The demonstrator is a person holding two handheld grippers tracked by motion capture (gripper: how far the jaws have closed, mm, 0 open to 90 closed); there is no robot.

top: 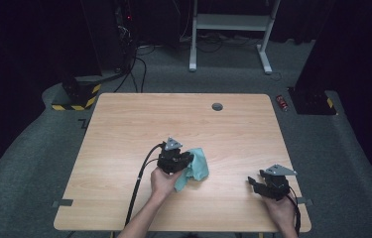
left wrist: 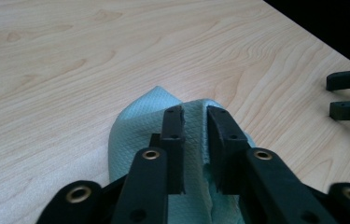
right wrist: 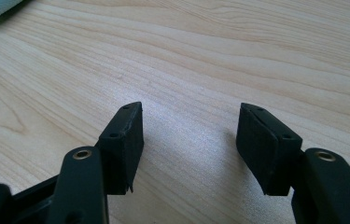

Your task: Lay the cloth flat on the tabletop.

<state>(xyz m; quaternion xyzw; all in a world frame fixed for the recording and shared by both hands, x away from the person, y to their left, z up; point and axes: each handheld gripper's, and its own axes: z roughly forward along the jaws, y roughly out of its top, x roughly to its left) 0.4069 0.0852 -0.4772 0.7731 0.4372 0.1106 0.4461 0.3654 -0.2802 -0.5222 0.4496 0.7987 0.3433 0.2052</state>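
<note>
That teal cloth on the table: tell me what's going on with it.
A person works at a wooden table with a gripper in each hand. The left gripper is down on the teal cloth, which lies crumpled near the middle of the table. Its jaws stand slightly apart with a ridge of cloth in the gap, and the pads do not look pressed on it. The right gripper rests off to the side over bare wood, jaws wide open, holding nothing.

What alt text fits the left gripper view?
Two black jaws of the left tool stand slightly apart over a crumpled teal cloth on a light wood table. The right tool's jaw tips show at the right edge.
</note>
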